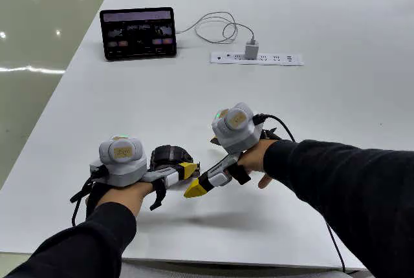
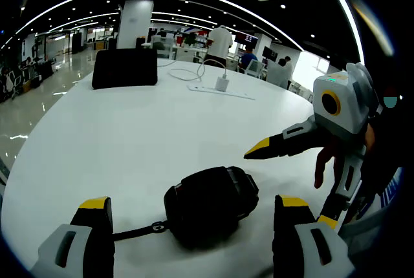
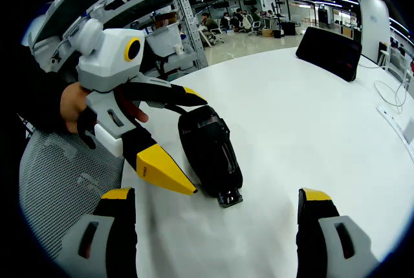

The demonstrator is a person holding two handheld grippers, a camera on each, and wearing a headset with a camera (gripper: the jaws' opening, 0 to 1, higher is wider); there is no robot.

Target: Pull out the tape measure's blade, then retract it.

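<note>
A black tape measure (image 1: 169,156) lies on the white table (image 1: 272,97) near its front edge. In the left gripper view the tape measure (image 2: 210,205) rests between my left gripper's (image 2: 194,203) yellow-tipped jaws, which stand wide apart and do not touch it; a thin strap (image 2: 137,231) trails from the case. My left gripper (image 1: 178,163) points right in the head view. My right gripper (image 1: 206,173) angles down-left just right of the case. In the right gripper view my right gripper (image 3: 215,194) is open, short of the tape measure (image 3: 210,152). No blade is out.
A tablet (image 1: 138,32) stands at the back left. Beside it lies a white power strip (image 1: 257,58) with a charger (image 1: 251,50) and a coiled cable (image 1: 217,27). A mesh chair (image 3: 52,181) sits by the near table edge. Glossy floor (image 1: 39,45) lies left.
</note>
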